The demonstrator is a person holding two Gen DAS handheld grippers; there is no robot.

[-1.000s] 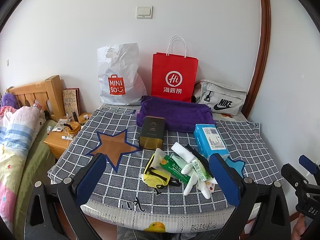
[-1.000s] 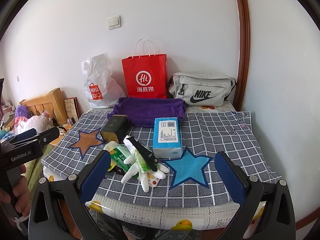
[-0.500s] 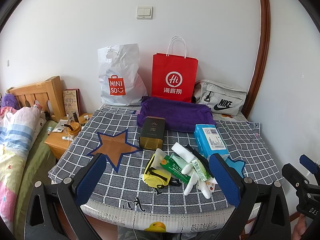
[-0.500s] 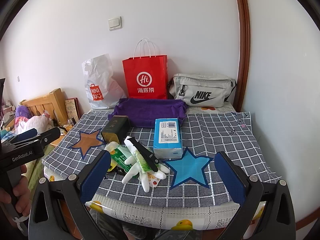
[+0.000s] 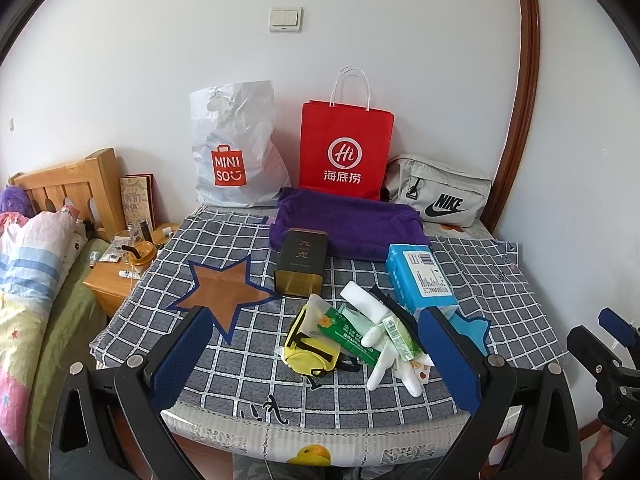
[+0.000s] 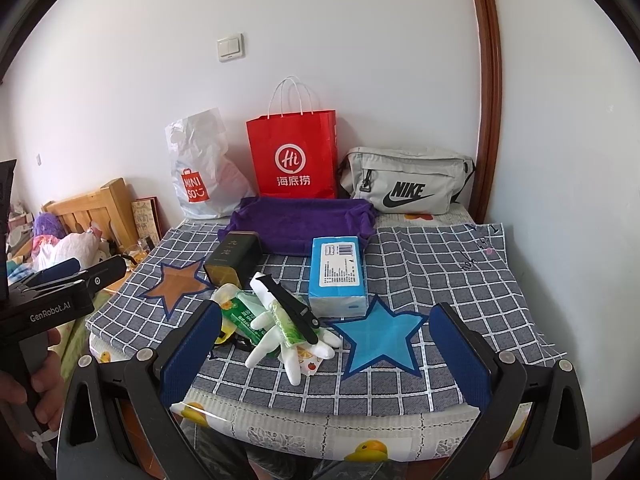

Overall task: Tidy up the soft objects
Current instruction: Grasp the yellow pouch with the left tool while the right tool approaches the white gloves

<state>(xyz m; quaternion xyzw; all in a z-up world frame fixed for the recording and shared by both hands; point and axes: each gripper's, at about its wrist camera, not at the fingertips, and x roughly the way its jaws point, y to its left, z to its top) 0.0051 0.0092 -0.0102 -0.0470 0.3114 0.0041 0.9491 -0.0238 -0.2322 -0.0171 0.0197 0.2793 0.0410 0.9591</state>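
Observation:
A pile lies at the table's front: a yellow pouch (image 5: 310,350), a green tissue packet (image 5: 346,334), white gloves (image 5: 384,350) (image 6: 288,334) and a black strap (image 6: 292,306). Behind it stand a blue tissue pack (image 5: 420,276) (image 6: 338,276), a dark tin (image 5: 302,260) (image 6: 234,262) and a purple cloth tray (image 5: 346,222) (image 6: 298,222). My left gripper (image 5: 316,360) is open and empty, held before the table's front edge. My right gripper (image 6: 324,354) is open and empty, to the right of the left one.
A white Miniso bag (image 5: 236,148), a red paper bag (image 5: 346,154) and a grey Nike bag (image 5: 440,190) stand against the back wall. The checked cloth (image 5: 248,344) covers the table. A bed (image 5: 24,264) and a wooden nightstand (image 5: 110,284) are at the left.

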